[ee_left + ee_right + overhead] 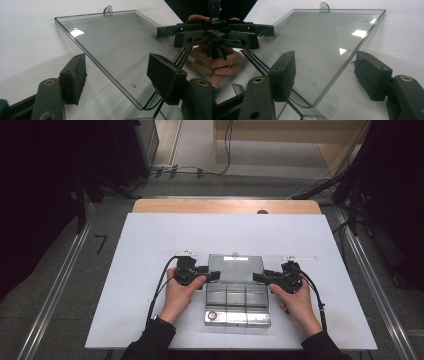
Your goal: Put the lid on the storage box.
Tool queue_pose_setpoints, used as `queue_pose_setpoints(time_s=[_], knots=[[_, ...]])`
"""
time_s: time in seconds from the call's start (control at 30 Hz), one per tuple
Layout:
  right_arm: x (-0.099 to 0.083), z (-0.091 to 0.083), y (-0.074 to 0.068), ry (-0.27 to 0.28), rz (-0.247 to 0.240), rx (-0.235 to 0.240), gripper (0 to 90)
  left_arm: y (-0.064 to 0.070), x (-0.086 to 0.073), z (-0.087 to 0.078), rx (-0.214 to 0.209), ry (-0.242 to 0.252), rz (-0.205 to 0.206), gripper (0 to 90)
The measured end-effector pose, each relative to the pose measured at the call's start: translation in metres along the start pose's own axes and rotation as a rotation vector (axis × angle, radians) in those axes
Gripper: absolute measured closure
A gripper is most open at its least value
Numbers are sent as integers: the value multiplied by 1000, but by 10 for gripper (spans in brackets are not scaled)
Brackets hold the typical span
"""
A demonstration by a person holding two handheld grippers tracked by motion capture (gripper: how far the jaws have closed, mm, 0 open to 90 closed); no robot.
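Clear plastic is what both hands are working on: a see-through box with small compartments lies on the white board near the person's edge, and its lid is swung open toward twelve o'clock, its far edge with a small hanging tab toward the back of the table

At nine o'clock from the lid, the left hand holds the left gripper, whose tips reach the lid's left edge. In the left gripper view the lid stands up off the board, tilted, its near edge running between the two black jaws. They are spread wide, one on each side of that edge with a gap to the plastic on both sides, so nothing is pinched. A black cable trails from this gripper back past the wrist toward six o'clock

At three o'clock from the lid, the right hand holds the right gripper against the lid's right edge. In the right gripper view the lid again passes between the jaws, and they too are spread apart and clear of it on both sides. The left gripper shows farther off at ten o'clock in that view, reaching the opposite edge, with fingers behind the plastic. Beyond the lid on the board, two small white strips lie at about one o'clock and eleven o'clock
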State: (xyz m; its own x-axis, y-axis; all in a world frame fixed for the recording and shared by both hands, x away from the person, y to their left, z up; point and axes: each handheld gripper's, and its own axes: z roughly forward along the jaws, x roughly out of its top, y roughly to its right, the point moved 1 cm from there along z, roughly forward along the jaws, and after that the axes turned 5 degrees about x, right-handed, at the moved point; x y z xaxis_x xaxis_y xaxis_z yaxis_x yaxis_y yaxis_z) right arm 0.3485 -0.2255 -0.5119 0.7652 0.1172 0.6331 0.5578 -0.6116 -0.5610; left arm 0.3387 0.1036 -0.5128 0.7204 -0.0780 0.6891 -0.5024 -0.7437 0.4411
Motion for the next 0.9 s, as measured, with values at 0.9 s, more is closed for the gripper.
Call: queue_pose_setpoints(time_s=[0.9], knots=[[-4,-23,-14,163,-200,17,634,8,3,-21,-73,119,96,678]])
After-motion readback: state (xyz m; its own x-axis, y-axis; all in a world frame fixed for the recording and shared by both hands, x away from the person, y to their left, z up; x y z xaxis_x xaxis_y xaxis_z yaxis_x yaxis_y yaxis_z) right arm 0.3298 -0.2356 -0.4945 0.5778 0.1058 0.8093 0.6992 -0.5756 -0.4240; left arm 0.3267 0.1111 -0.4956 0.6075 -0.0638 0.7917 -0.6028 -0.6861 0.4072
